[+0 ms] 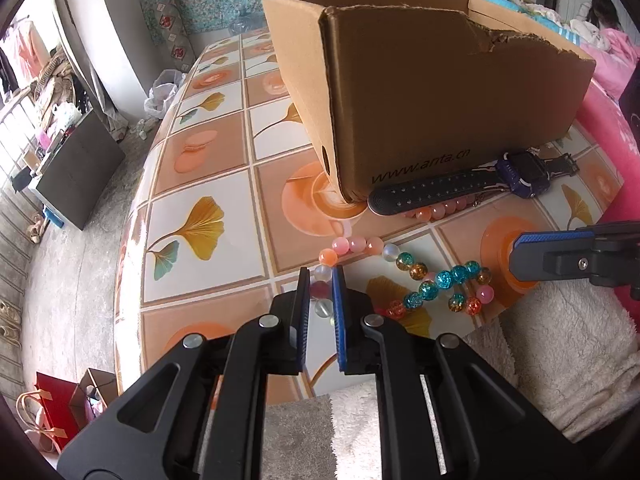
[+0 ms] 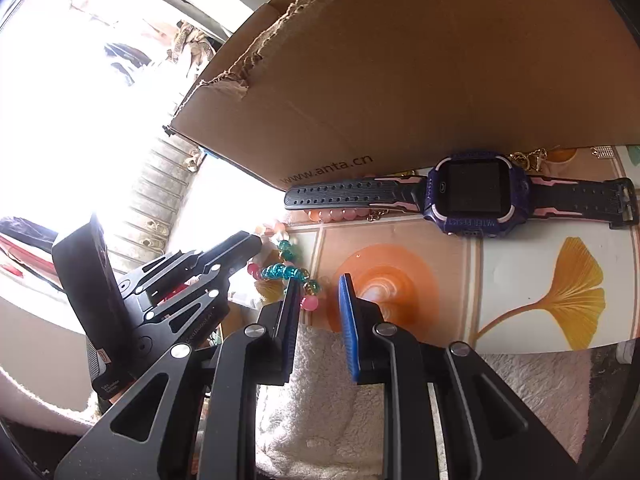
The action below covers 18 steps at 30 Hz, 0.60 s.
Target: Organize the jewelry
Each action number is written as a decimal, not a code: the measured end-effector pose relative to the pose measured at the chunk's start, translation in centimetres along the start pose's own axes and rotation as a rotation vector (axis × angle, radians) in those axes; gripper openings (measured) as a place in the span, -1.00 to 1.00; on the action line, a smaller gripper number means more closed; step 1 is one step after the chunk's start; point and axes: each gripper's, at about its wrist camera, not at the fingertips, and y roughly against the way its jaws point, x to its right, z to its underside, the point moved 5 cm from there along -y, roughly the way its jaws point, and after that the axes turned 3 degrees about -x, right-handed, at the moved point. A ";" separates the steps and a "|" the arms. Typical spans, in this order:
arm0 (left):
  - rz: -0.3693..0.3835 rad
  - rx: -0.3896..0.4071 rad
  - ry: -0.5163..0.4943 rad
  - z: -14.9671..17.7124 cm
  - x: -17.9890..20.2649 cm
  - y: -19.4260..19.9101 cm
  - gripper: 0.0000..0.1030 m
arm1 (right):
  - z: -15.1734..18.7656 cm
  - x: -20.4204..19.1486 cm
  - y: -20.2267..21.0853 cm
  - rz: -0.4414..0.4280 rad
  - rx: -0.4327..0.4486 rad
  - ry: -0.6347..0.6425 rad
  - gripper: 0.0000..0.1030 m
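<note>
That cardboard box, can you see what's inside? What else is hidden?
- Cardboard box inside: both views, its own tall walls block it.
- Pink bead bracelet: both views, the watch strap covers part.
- Gold chain: right wrist view, mostly behind the watch, too small.

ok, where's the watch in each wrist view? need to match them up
Left wrist: watch right of centre, flat on the table against the foot of the box, strap running left.
Right wrist: watch upper right, face up, at the foot of the same box.
Shared landmark: the "www.anta.cn" print on the box, just above the strap's left end in both.
</note>
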 end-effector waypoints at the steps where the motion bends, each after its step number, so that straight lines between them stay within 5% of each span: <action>1: -0.027 0.002 -0.030 0.0 0.4 0.0 -0.82 | -0.5 0.2 -0.9 0.001 0.005 0.002 -0.58; 5: -0.067 0.003 -0.059 0.0 0.9 0.1 -0.84 | -0.2 0.4 -0.2 0.007 0.027 -0.005 -0.50; 9: -0.006 -0.017 0.017 -0.5 0.4 0.1 -0.83 | 0.4 1.1 0.7 0.012 0.048 -0.020 -0.50; 14: 0.220 -0.056 0.173 -1.8 -0.5 0.1 -0.83 | 1.5 2.2 3.2 0.017 0.072 -0.025 -0.49; 18: 0.401 0.008 0.229 -3.7 0.0 2.5 -0.83 | 1.7 2.6 4.0 0.024 0.095 -0.034 -0.49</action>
